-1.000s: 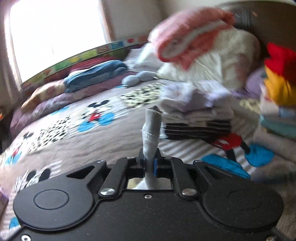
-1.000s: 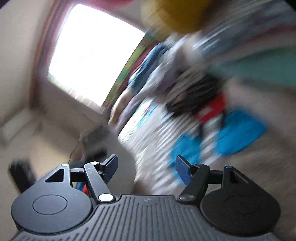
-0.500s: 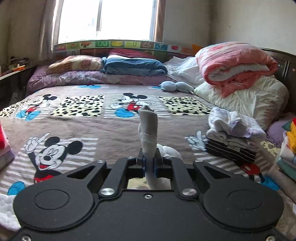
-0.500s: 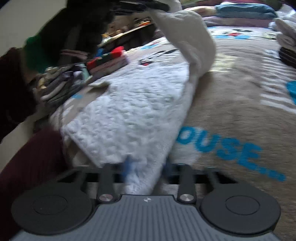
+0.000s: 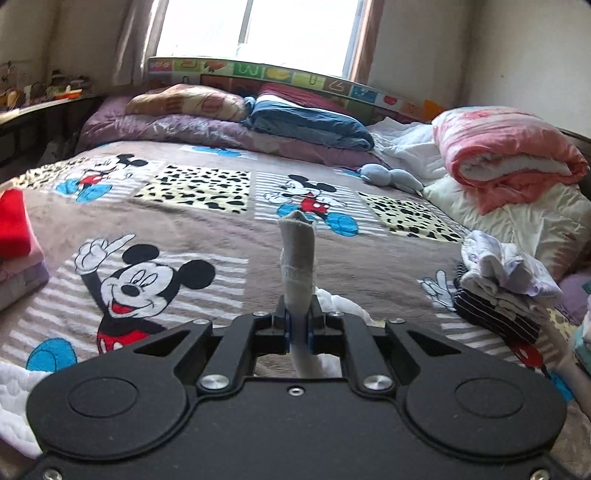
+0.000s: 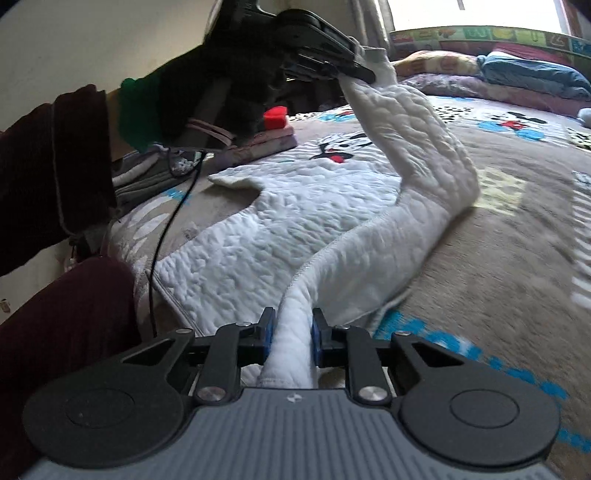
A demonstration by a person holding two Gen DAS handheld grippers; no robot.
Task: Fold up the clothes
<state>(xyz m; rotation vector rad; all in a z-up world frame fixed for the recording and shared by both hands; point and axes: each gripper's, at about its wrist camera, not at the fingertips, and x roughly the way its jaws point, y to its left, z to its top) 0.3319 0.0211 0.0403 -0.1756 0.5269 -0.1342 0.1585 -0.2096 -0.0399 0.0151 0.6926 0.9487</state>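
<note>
You have both grippers clamped on the white top [image 6: 295, 229], the left gripper [image 5: 297, 325] on its cuff and the right gripper [image 6: 290, 338], jaws just closing, at lower centre; next fold that side inward.

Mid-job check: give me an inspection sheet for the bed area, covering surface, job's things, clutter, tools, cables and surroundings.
Surface: bed cover with cartoon mouse print, mostly bare in the middle.
Job's things: white quilted garment spread flat on the cover, one sleeve lifted.
Clutter: folded stack at the right; red and pink folded pile at the left; pink rolled blanket; pillows at the head.
Tools: left tool shut on the grey sleeve cuff; right tool has just been closing, pads pressing the garment's edge.
Cables: thin black cable hanging near the person's sleeve.
Surroundings: bright window, plain walls.
</note>
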